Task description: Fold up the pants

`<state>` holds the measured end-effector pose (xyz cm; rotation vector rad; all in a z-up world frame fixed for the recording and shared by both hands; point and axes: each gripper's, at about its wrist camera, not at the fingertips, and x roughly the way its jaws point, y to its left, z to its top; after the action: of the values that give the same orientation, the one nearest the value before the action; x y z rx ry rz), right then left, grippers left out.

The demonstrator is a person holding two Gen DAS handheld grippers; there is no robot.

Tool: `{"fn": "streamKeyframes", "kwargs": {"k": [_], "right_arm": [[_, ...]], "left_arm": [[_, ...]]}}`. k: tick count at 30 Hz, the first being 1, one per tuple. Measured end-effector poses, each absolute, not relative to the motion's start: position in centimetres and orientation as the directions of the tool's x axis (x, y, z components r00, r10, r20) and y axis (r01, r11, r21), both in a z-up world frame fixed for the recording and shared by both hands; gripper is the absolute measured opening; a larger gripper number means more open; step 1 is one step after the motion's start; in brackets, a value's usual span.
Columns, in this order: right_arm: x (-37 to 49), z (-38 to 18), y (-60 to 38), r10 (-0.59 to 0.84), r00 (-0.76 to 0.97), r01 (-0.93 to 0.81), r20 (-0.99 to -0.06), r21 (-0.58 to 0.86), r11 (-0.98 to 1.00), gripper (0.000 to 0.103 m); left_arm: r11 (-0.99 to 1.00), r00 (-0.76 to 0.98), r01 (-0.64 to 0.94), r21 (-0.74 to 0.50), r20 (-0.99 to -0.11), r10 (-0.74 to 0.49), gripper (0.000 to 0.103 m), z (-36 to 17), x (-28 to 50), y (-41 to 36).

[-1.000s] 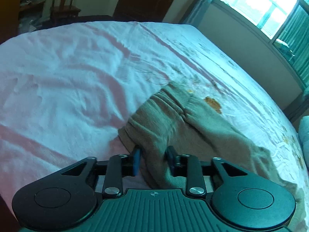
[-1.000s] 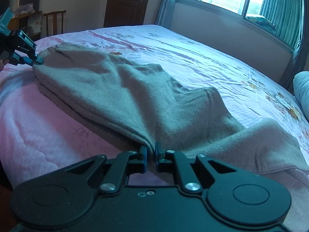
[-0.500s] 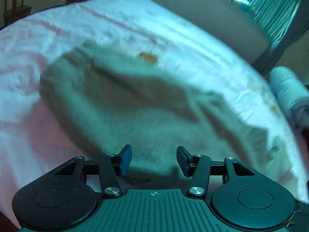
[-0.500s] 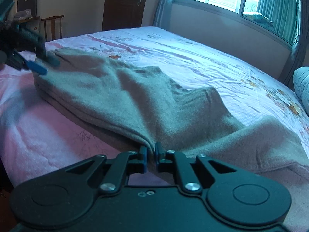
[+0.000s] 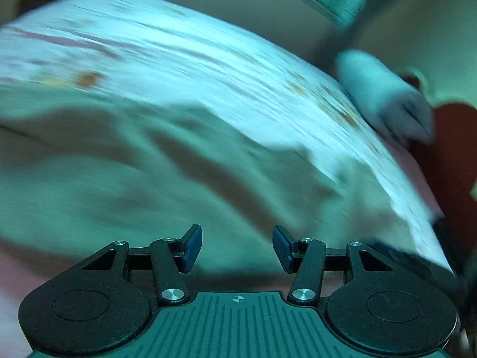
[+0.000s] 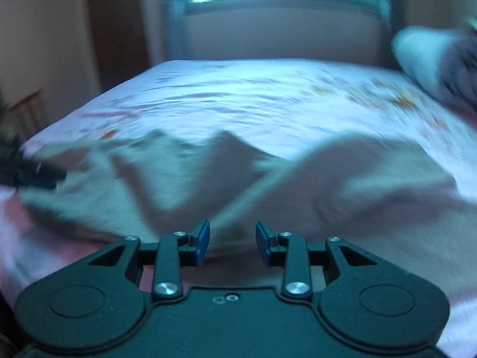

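Blurring smears both views, so fabric edges are hard to trace. Nearest, the left tongs point(image 5: 237, 247) stand apart with nothing between the pads, and the right tongs point(image 6: 232, 243) have just been opening, empty where a half second ago they pinched the cloth. Beyond them the grey-brown pants point(image 6: 268, 185) lie spread on the bed point(image 6: 268, 95), long axis running side to side across its near part. A pale pillow point(image 6: 423, 53) sits past the pants, cut off at right.
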<state>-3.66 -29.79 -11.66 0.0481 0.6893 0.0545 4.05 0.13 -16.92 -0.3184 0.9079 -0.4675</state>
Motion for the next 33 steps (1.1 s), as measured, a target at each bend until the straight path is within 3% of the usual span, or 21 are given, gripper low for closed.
{"fn": "streamKeyframes", "kwargs": {"k": [3, 6, 17, 18, 20, 21, 26, 30, 33], "right_arm": [[-3.2, -12.0, -33.6, 0.048, 0.763, 0.085, -0.645, 0.174, 0.981, 0.028], [-2.6, -12.4, -37.0, 0.033, 0.763, 0.183, -0.645, 0.265, 0.947, 0.028], [0.8, -14.7, -47.0, 0.022, 0.787, 0.410, -0.617, 0.550, 0.727, 0.028], [1.1, -15.0, -47.6, 0.040, 0.787, 0.416, -0.615, 0.578, 0.702, 0.026], [1.5, -15.3, -48.0, 0.063, 0.804, 0.406, -0.591, 0.624, 0.668, 0.012], [1.6, -15.3, -48.0, 0.055, 0.811, 0.403, -0.582, 0.625, 0.669, 0.000], [1.4, -14.1, -47.4, 0.026, 0.835, 0.374, -0.550, 0.603, 0.705, 0.000], [-0.1, -11.4, -45.8, -0.073, 0.857, 0.357, -0.510, 0.487, 0.797, 0.000], [-1.9, -8.2, -42.7, -0.147, 0.893, 0.299, -0.425, 0.317, 0.900, 0.000]], "left_arm": [[0.842, 0.488, 0.336, -0.422, -0.687, -0.539, 0.052, -17.6, 3.3, -4.4], [0.867, 0.426, 0.296, -0.402, -0.757, -0.496, 0.052, -20.0, 3.8, -6.2], [0.870, 0.420, 0.285, -0.402, -0.764, -0.490, 0.051, -20.4, 3.4, -6.2], [0.872, 0.421, 0.288, -0.396, -0.766, -0.487, 0.051, -20.9, 3.9, -6.4], [0.872, 0.422, 0.283, -0.400, -0.765, -0.487, 0.051, -21.1, 4.2, -6.5], [0.871, 0.421, 0.282, -0.402, -0.764, -0.488, 0.051, -21.1, 4.2, -6.4], [0.870, 0.419, 0.281, -0.405, -0.764, -0.491, 0.051, -21.1, 4.4, -6.4], [0.869, 0.420, 0.286, -0.404, -0.763, -0.492, 0.051, -21.2, 4.5, -6.4], [0.866, 0.420, 0.284, -0.412, -0.759, -0.498, 0.051, -21.2, 4.5, -6.3]]}}
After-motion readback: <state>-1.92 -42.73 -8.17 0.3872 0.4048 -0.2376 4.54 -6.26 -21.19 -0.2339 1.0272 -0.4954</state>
